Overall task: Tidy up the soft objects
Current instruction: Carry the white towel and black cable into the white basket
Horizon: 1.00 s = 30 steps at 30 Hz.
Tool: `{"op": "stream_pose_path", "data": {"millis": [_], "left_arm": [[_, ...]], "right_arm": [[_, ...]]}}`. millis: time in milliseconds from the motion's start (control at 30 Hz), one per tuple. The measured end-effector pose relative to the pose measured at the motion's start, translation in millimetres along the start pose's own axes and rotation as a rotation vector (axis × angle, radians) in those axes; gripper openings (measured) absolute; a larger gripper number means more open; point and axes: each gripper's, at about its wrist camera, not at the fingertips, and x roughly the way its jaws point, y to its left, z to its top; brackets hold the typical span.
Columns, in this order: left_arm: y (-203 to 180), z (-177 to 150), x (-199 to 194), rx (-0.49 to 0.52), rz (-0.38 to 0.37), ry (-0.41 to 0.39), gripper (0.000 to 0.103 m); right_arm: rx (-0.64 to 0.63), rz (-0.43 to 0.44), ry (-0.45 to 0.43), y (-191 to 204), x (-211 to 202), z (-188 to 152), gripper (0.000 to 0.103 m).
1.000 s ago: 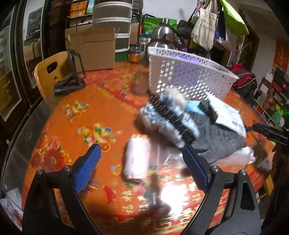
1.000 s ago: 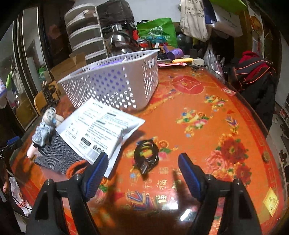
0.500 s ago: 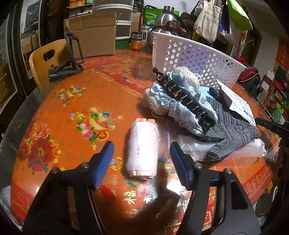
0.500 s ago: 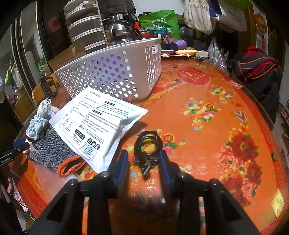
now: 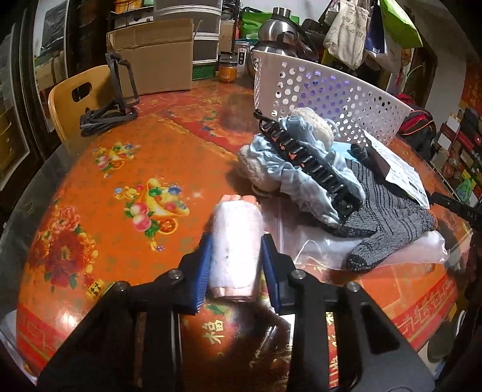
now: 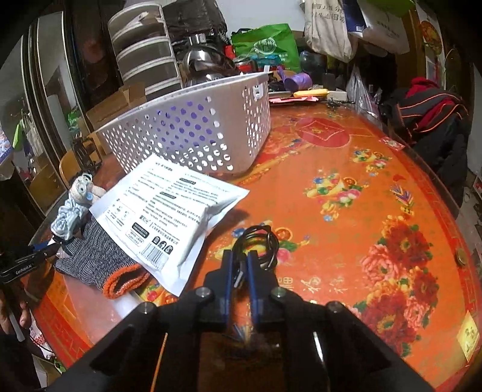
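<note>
Both tongs closed since before, left tongs (image 5: 235,265) gripping pink roll (image 5: 235,241), right tongs (image 6: 240,271) pinching black cable (image 6: 256,244)

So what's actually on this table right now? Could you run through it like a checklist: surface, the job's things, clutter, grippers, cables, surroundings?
Surface: round table with an orange-red floral cover.
Job's things: pale pink roll; plush toy in blue cloth; grey knit glove; white perforated basket.
Clutter: printed white packet; black comb-like clip lying on the toy; clear plastic bag under the glove.
Grippers: left gripper shut on the roll; right gripper shut on the cable.
Cables: coiled black cable on the table.
Surroundings: wooden chair, cardboard box, hanging bags.
</note>
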Motion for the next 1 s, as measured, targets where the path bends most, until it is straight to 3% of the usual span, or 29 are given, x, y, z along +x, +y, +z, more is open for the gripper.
{"op": "stream_pose_path", "data": {"millis": [600,833,1000], "left_arm": [[3.4,23.2,-37.2,-0.026,0.006,-0.112,0.03],[-4.9,64.8,-54.2,-0.036,-0.004,-0.168,0.03],[-23.8,119.2,-63.0,-0.012,-0.052,-0.208,0.03]], "right_arm": [[-0.012,0.008,-0.134,5.2,-29.6,4.6,0.006],[-0.057,0.026,-0.215,17.5,-60.0,57.7,0.005],[-0.11,0.052,-0.218,35.2,-56.9,110.7,0.006]]}}
